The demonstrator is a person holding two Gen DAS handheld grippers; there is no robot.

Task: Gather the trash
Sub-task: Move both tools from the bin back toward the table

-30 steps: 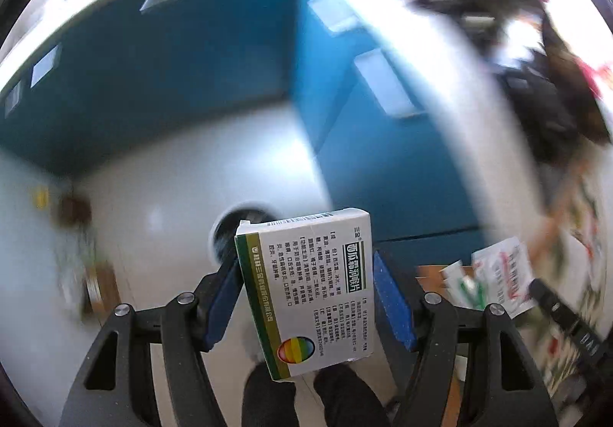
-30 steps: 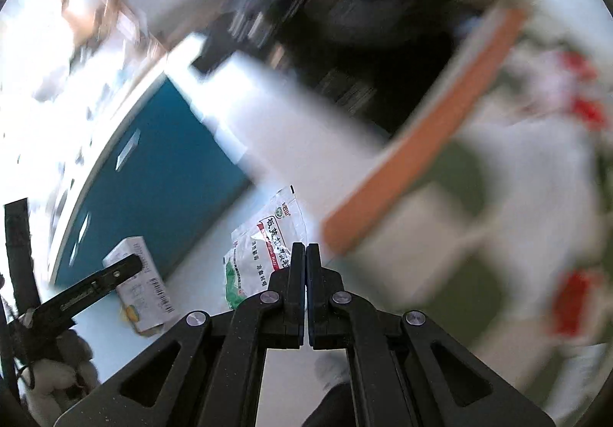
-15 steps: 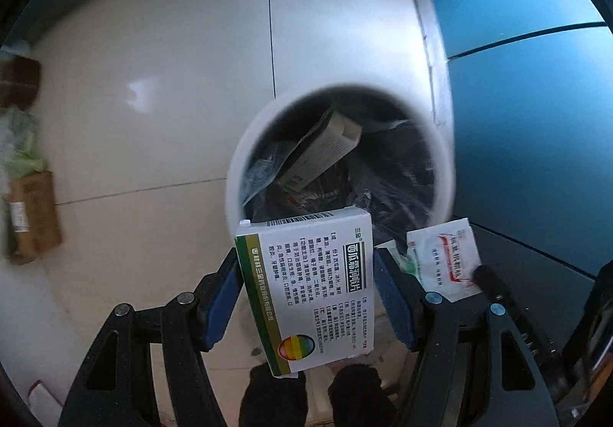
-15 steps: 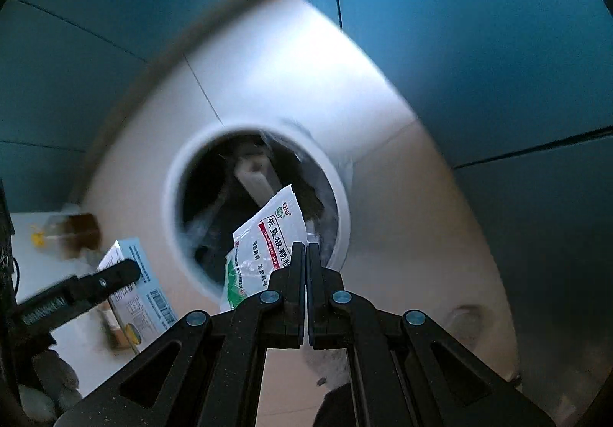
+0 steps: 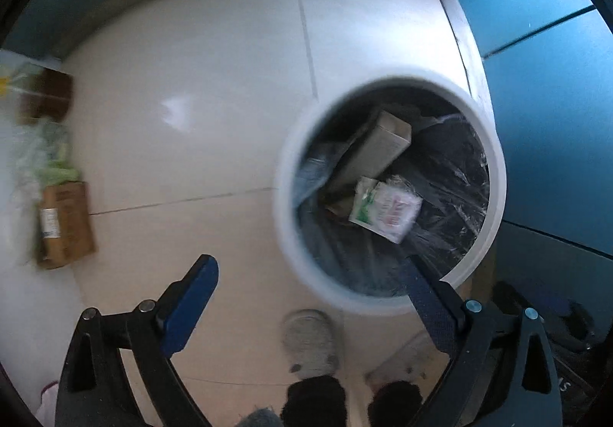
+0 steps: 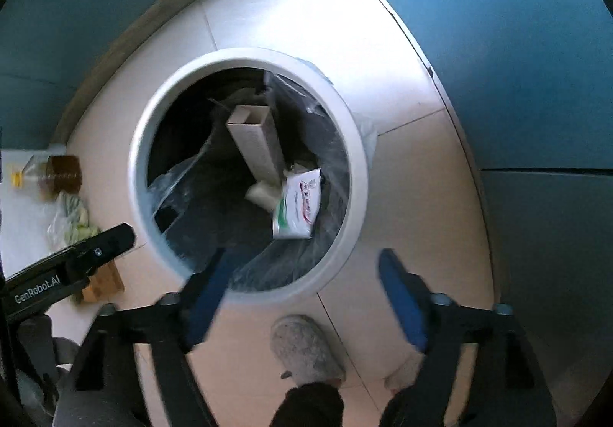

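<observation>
A round white trash bin [image 5: 291, 235] with a clear liner stands on the tiled floor; it also shows in the right wrist view [image 6: 356, 143]. Inside lie a white sachet [image 5: 387, 210], seen too in the right wrist view [image 6: 299, 204], and a long cardboard box [image 5: 375, 151], seen too in the right wrist view [image 6: 254, 143]. My left gripper [image 5: 310, 287] is open and empty above the bin's near rim. My right gripper [image 6: 302, 287] is open and empty above the bin's near rim. The green and white medicine box is not visible.
Blue wall panels [image 6: 517, 43] stand close behind and right of the bin. A brown cardboard box [image 5: 65, 224] and a bag of greens [image 5: 49, 155] lie on the floor at left. The person's grey slipper [image 6: 306, 350] is below the grippers.
Both grippers have opened over the bin. The left let go of the medicine box and the right let go of the sachet, which now lies in the bin.
</observation>
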